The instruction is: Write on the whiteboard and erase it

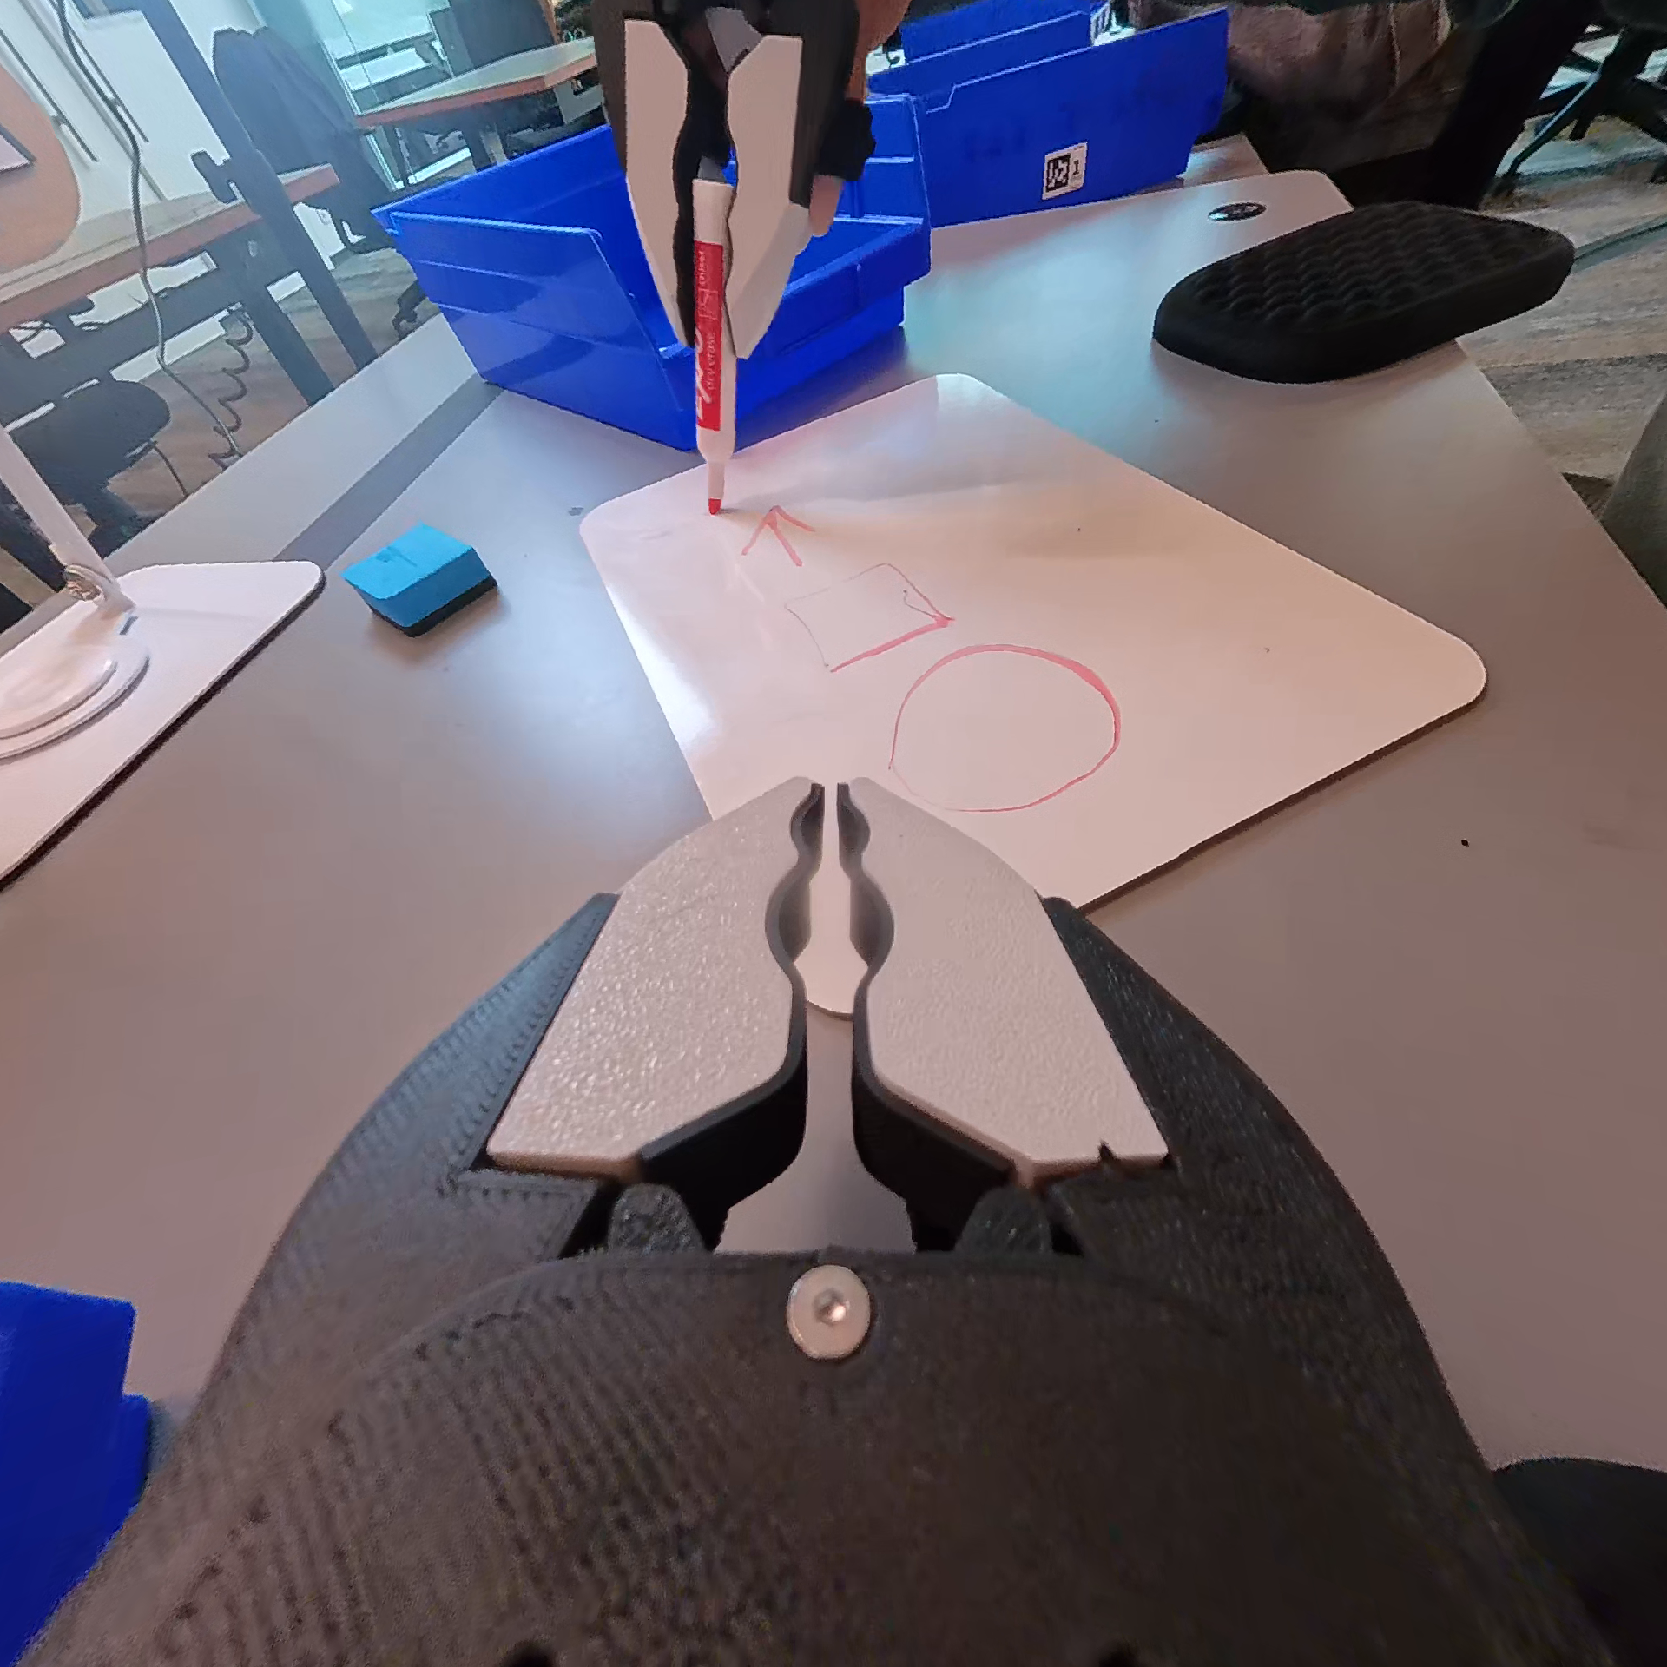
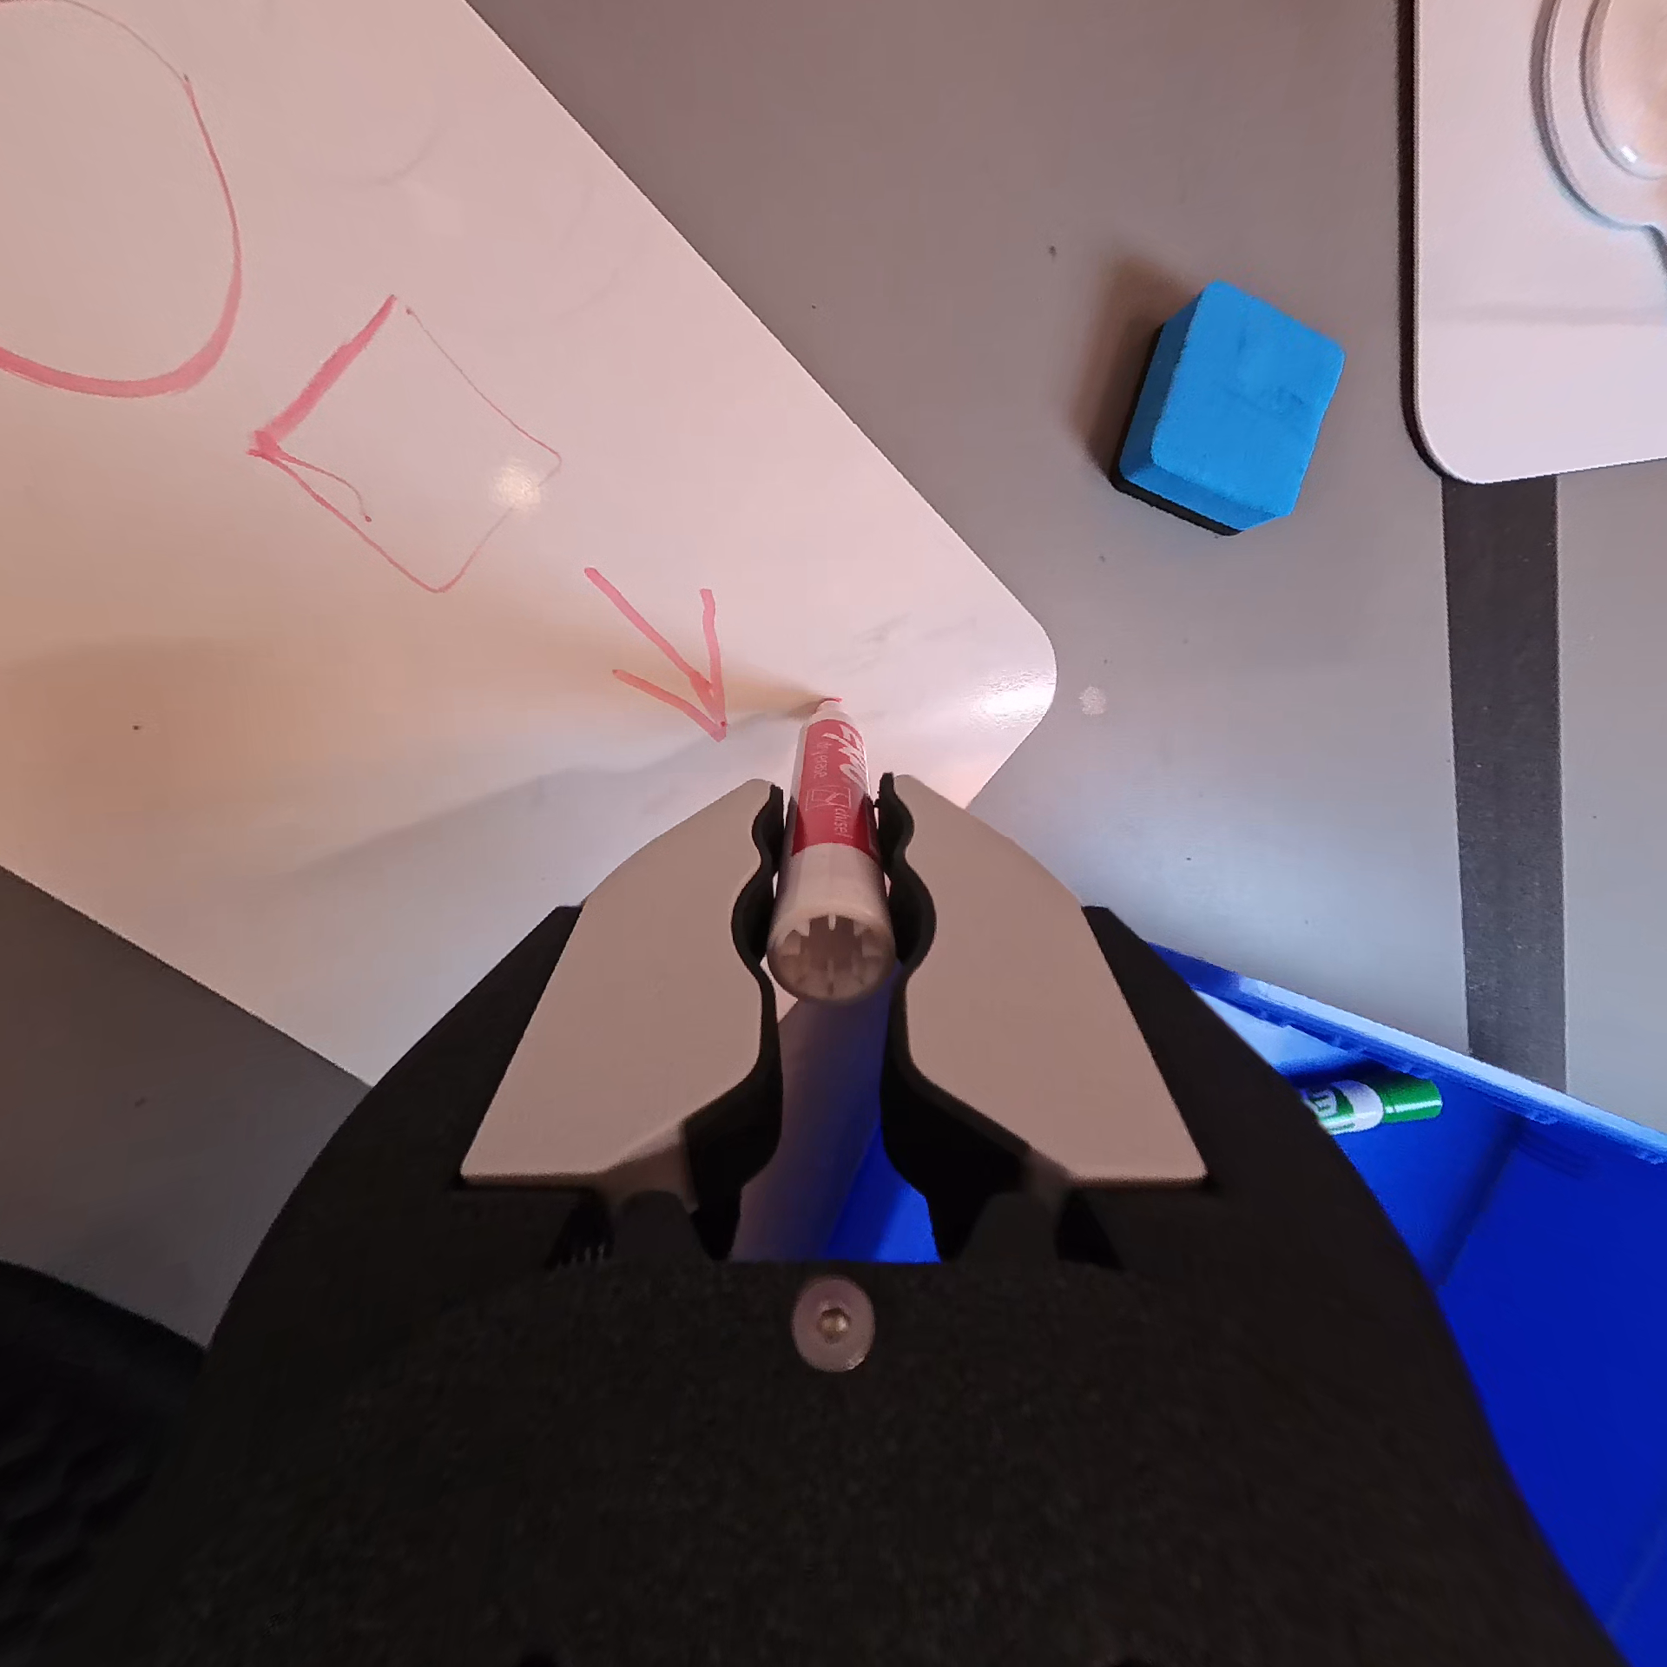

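Right claw (image 2: 832, 794) pinching a red dry-erase marker (image 2: 825, 857) around its barrel, uncapped, nearly upright, tip touching the whiteboard (image 2: 559, 271) close to the corner nearest the eraser. From the left wrist view, same claw (image 1: 717, 338) coming down from above, marker (image 1: 713, 361) tip pressed on the board's far left corner.

Left claw (image 1: 832, 798) pressed almost together, only a thin slit between the tips, holding nothing, hovering over the near edge of the whiteboard (image 1: 1218, 631).

Whiteboard flat on the grey tabletop (image 1: 406, 857), bearing 3 red drawings in a row: a circle (image 1: 1006, 726), a rough square (image 1: 866, 618), and an arrowhead-like mark (image 1: 776, 537) just beside the marker tip.

Blue eraser (image 1: 419, 577) with a dark felt base lying on the tabletop, near the whiteboard's left side but apart from it. Blue storage bin (image 1: 559, 298) behind the board; in the right wrist view, a green marker (image 2: 1371, 1102) lying inside the bin (image 2: 1533, 1353). Black padded armrest (image 1: 1362, 289) at far right. White lamp base (image 1: 63, 667) on a white mat (image 1: 198, 622) at left.
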Demonstrator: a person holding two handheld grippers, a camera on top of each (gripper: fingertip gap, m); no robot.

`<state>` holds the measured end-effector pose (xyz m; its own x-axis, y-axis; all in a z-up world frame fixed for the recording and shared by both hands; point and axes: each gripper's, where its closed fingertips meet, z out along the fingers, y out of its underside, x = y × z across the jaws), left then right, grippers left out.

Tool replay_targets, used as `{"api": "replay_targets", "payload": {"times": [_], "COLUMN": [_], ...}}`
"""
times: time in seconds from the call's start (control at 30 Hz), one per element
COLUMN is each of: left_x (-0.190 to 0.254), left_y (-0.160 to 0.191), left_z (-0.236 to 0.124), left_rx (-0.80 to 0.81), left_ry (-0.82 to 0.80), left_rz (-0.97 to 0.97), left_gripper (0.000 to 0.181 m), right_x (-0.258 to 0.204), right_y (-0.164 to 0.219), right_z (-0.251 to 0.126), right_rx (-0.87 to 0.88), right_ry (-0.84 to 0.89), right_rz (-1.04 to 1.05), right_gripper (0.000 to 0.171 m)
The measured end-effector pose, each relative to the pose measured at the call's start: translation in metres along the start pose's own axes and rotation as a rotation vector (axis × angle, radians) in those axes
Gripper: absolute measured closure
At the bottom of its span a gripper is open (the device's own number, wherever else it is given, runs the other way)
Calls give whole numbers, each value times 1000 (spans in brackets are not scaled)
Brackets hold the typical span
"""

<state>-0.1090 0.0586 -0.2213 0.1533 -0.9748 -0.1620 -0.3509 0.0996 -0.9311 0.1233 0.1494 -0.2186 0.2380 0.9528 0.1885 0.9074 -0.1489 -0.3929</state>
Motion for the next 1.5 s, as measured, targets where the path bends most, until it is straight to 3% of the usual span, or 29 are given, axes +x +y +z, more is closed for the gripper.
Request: {"api": "replay_targets", "payload": {"times": [0.37,0.87,1.2,1.5], "left_x": [0,-8,-7,-23], "left_y": [-2,-6,-2,-1], "left_z": [0,-7,-7,-30], "left_rx": [7,5,-21,-86], "left_ry": [-2,-34,-21,-16], "left_rz": [-3,6,17,1], "left_gripper": [176,174,173,166], "right_x": [-43,-5,11,-7], "right_y": [7,43,-2,-20], "right_z": [-13,-21,-1,-41], "right_rx": [-56,-129,-14,381], "right_ry": [-103,15,88,221], "right_rz": [-45,20,-22,136], "right_gripper": [151,151,151,151]}}
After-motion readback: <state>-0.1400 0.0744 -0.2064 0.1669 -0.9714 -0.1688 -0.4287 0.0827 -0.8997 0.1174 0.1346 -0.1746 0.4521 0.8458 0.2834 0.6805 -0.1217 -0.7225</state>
